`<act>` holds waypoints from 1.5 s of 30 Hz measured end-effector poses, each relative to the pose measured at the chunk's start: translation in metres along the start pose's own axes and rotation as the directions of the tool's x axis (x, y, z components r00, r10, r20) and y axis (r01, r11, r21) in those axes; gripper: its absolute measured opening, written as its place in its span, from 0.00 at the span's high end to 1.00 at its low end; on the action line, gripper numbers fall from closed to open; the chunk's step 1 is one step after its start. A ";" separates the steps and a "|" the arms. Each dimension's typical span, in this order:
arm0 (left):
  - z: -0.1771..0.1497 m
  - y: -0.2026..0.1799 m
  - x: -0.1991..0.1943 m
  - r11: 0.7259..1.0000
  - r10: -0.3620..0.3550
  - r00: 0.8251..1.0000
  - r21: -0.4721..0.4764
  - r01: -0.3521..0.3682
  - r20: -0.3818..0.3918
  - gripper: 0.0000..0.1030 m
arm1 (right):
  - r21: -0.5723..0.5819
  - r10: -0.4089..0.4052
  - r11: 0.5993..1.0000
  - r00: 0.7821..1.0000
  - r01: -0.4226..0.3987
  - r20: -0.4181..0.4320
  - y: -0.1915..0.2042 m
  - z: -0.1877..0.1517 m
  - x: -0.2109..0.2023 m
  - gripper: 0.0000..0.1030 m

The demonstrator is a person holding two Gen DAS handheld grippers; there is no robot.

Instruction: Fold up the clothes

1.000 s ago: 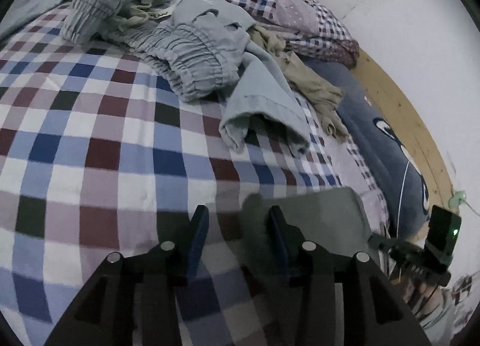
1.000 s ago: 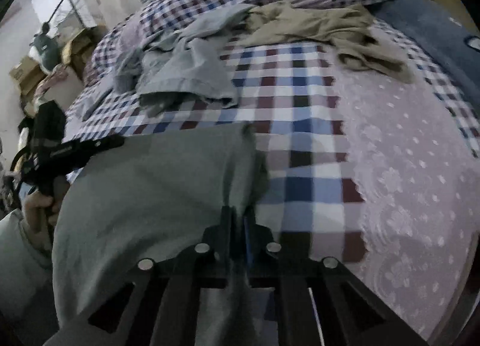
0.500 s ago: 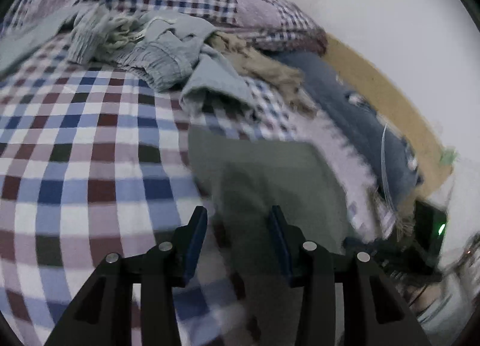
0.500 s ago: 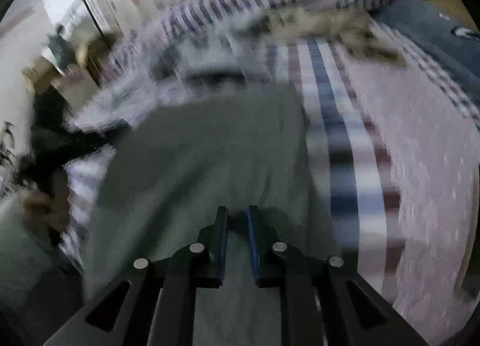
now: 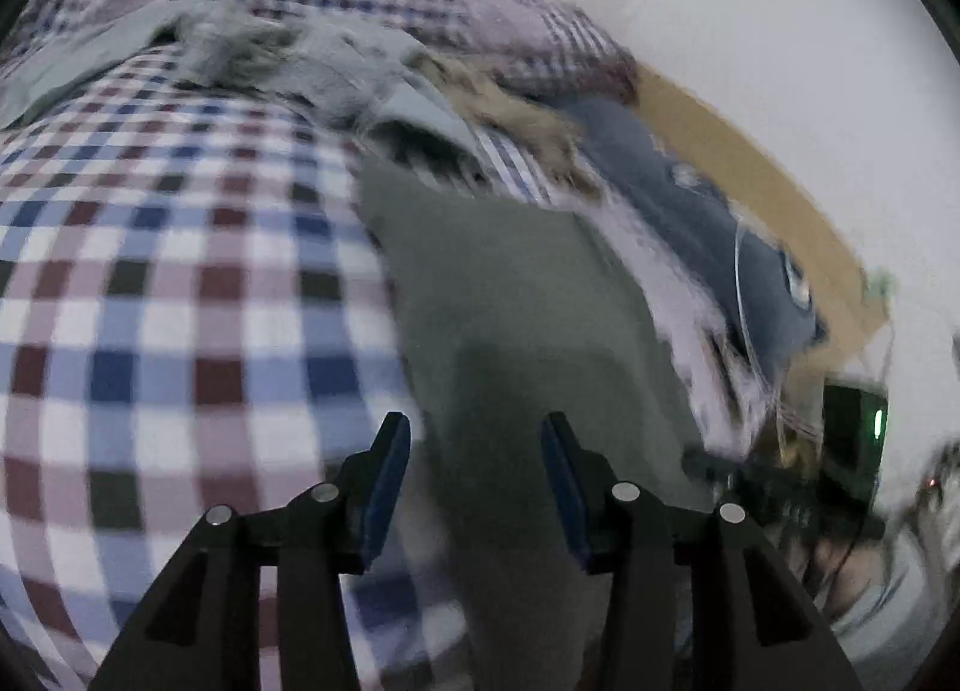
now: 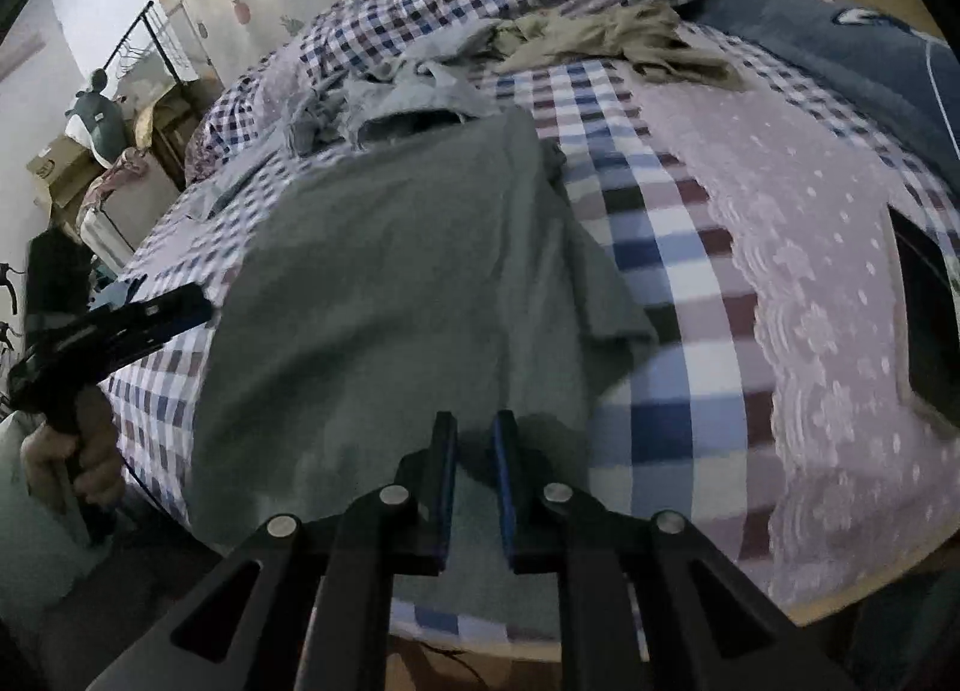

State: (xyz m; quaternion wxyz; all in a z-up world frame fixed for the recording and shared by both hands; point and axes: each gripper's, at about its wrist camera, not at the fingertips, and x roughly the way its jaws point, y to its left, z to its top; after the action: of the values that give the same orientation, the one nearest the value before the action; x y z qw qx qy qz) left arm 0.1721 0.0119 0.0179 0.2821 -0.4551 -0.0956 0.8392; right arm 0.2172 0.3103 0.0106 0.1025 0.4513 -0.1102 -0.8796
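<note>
A grey-green garment [image 5: 510, 301] lies spread flat on the checked bed [image 5: 150, 301], reaching from the clothes pile to the near edge. My left gripper [image 5: 474, 451] hovers open over its near left part, with nothing between the fingers. In the right wrist view the same garment [image 6: 390, 271] fills the middle. My right gripper [image 6: 474, 445] sits low over its near edge, jaws a narrow gap apart, the cloth lying flat beneath. The left gripper [image 6: 150, 319] shows at the far left, held by a hand [image 6: 72, 451].
A heap of light blue clothes [image 6: 408, 91] and a tan garment [image 6: 630, 37] lie at the far side of the bed. A navy pillow [image 6: 840, 43] rests by the wooden headboard [image 5: 750, 181]. A dark flat object [image 6: 924, 307] lies on the pink lace cover at right.
The grey-green garment has been drawn out and laid flat toward the near edge. My right gripper, shut on it a second ago, now has its jaws slightly apart. The left gripper stayed open.
</note>
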 end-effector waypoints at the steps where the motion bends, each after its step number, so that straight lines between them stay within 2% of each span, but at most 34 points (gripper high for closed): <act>1: -0.010 -0.009 0.012 0.997 0.063 0.997 0.051 -0.060 -0.046 0.53 | 0.002 -0.002 1.000 1.000 0.002 -0.019 -0.001 -0.003 0.002 0.88; 4: -0.023 -0.030 0.014 0.979 0.148 0.988 0.148 -0.141 -0.033 0.53 | 0.001 -0.018 1.000 0.998 0.018 -0.062 -0.002 -0.014 0.005 0.89; 7: -0.031 -0.030 0.005 0.989 0.108 0.993 0.106 -0.103 -0.042 0.53 | -0.007 -0.042 0.999 0.994 0.042 -0.097 0.001 -0.026 0.007 0.88; 12: -0.044 -0.031 -0.001 0.993 0.098 0.993 0.071 -0.093 -0.070 0.53 | -0.022 -0.083 0.997 0.985 0.080 -0.154 0.006 -0.045 0.010 0.88; 15: -0.059 -0.028 0.006 0.996 0.081 0.987 0.037 -0.077 -0.139 0.52 | -0.048 -0.109 0.994 0.980 0.102 -0.169 0.010 -0.053 0.009 0.88; 17: -0.067 -0.028 0.015 0.995 0.097 0.977 0.048 -0.089 -0.190 0.51 | -0.041 -0.104 0.994 0.983 0.099 -0.153 0.011 -0.055 0.004 0.88; 21: -0.073 -0.030 0.020 0.992 0.121 0.967 0.070 -0.108 -0.224 0.51 | -0.021 -0.076 0.997 0.993 0.074 -0.094 0.014 -0.055 -0.010 0.88; 24: -0.078 -0.023 0.023 0.995 0.103 0.957 0.024 -0.100 -0.273 0.51 | -0.015 -0.037 0.999 0.999 0.037 -0.001 0.018 -0.049 -0.025 0.88; 26: -0.082 -0.026 0.022 0.994 0.111 0.952 0.033 -0.106 -0.285 0.51 | 0.004 0.003 1.000 0.997 -0.004 0.071 0.018 -0.043 -0.032 0.88; 28: -0.084 -0.030 0.019 0.993 0.116 0.950 0.044 -0.108 -0.290 0.51 | 0.016 0.023 1.000 0.995 -0.025 0.096 0.018 -0.037 -0.030 0.79; 32: -0.083 -0.021 0.009 0.996 0.068 0.953 -0.031 -0.080 -0.295 0.51 | -0.005 -0.001 1.000 1.000 0.001 0.012 0.023 -0.038 -0.006 0.76; 36: -0.079 -0.005 -0.015 0.987 -0.020 0.972 -0.157 -0.017 -0.235 0.50 | -0.040 -0.044 0.998 0.992 0.040 -0.119 0.021 -0.043 0.019 0.77; 38: -0.077 0.000 -0.021 0.981 -0.057 0.977 -0.191 0.017 -0.206 0.48 | -0.063 -0.076 0.996 0.983 0.067 -0.168 0.022 -0.049 0.028 0.79; 41: -0.076 0.001 -0.024 0.976 -0.081 0.978 -0.213 0.039 -0.191 0.48 | -0.092 -0.089 0.993 0.976 0.072 -0.201 0.026 -0.052 0.031 0.78; 45: -0.079 0.000 -0.030 0.968 -0.130 0.977 -0.236 0.089 -0.168 0.48 | -0.099 -0.075 0.993 0.980 0.057 -0.183 0.028 -0.051 0.023 0.78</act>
State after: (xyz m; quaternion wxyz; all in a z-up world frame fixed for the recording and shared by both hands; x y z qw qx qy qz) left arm 0.2498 -0.0129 -0.0061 0.2819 -0.5530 -0.1898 0.7607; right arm 0.2483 0.2715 -0.0279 0.1041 0.5297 -0.0438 -0.8406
